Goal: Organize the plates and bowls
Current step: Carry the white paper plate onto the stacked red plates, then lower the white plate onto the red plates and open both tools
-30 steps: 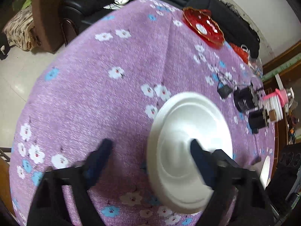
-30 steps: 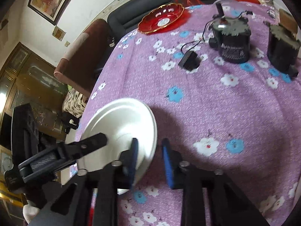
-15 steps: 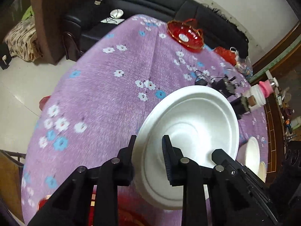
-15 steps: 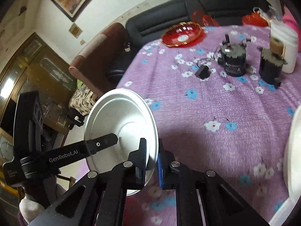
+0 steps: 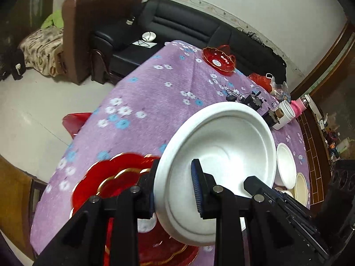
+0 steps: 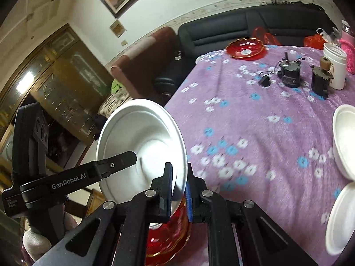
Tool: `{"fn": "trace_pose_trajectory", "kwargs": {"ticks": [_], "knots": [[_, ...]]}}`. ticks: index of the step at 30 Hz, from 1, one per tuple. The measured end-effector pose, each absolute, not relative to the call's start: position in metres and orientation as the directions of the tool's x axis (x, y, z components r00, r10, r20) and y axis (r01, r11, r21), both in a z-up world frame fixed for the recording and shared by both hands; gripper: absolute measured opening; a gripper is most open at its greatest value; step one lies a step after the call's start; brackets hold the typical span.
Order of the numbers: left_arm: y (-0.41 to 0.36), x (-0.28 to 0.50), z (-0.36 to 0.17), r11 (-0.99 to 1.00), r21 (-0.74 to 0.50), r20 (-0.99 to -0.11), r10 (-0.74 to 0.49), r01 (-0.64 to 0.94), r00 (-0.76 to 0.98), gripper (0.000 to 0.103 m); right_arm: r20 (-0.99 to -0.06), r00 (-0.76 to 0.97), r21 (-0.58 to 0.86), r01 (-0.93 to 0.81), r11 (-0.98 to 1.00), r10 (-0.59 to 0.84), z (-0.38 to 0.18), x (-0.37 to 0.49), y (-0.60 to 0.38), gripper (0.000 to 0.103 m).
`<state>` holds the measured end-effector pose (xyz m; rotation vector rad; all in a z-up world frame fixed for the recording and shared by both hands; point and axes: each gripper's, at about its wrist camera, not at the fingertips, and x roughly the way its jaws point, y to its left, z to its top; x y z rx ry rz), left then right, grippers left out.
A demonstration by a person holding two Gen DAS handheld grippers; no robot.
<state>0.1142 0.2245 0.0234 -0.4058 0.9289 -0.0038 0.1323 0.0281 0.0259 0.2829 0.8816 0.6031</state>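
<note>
Jaws of both grippers clamp white plate rim.

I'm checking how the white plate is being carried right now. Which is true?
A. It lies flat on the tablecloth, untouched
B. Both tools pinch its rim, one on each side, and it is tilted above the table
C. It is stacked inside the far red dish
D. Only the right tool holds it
B: the white plate is tilted above the purple tablecloth, its rim pinched by the left tool and, on the opposite edge, by the right tool.
</note>
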Motion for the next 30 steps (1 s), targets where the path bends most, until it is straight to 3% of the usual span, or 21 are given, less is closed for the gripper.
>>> {"fn": "trace_pose_trajectory", "kwargs": {"ticks": [9, 23, 26, 30], "knots": [[0.249, 0.074, 0.0, 0.916, -0.325, -0.784, -0.123, -0.233, 0.609, 0.025, -0.652, 0.462, 0.429, -0.429, 0.795, 0.602, 0.018, 0.091, 0.061, 0.012], [0.265, 0.074, -0.067, 0.914, -0.269, -0.867, -0.092, -0.304, 0.49, 0.027, -0.753, 0.378, 0.397, -0.391, 0.83, 0.538, -0.045, 0.081, 0.091, 0.013], [0.265, 0.075, -0.071, 0.911, -0.273, -0.868, -0.095, -0.309, 0.487, 0.033, -0.764, 0.361, 0.408, -0.372, 0.834, 0.535, -0.055, 0.083, 0.089, 0.013], [0.264, 0.075, -0.068, 0.905, -0.315, -0.849, -0.135, -0.286, 0.51, 0.054, -0.773, 0.362, 0.398, -0.361, 0.843, 0.52, -0.06, 0.084, 0.09, 0.014]]}}
